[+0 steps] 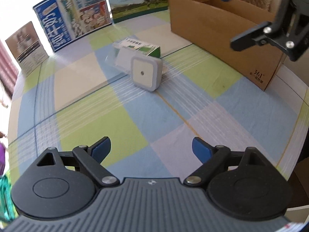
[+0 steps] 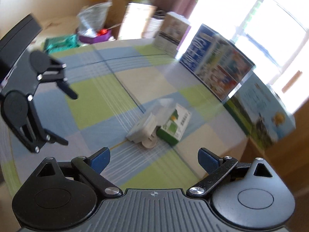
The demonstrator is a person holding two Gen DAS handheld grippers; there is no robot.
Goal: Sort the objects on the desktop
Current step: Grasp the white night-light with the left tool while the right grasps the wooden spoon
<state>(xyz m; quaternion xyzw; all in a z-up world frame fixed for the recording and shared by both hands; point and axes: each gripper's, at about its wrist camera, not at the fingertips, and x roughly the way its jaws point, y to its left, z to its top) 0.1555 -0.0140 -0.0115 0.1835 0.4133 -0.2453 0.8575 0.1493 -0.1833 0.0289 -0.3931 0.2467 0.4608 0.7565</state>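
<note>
A white square plug-in night light [image 1: 146, 73] lies on the checked tablecloth [image 1: 119, 123], touching a small green and white carton [image 1: 141, 49] behind it. Both show in the right wrist view, the night light [image 2: 143, 129] and the carton [image 2: 174, 125]. My left gripper [image 1: 151, 149] is open and empty, well short of them. My right gripper [image 2: 154, 159] is open and empty too, above the cloth near the night light. The right gripper also shows in the left wrist view [image 1: 229, 15], raised over the cardboard box [image 1: 218, 32]. The left gripper shows at the left of the right wrist view [image 2: 70, 118].
The open cardboard box stands at the right of the table. Several printed cartons [image 1: 75, 17] stand upright along the far edge, also in the right wrist view [image 2: 216, 67]. Bags and clutter [image 2: 92, 32] lie beyond the table.
</note>
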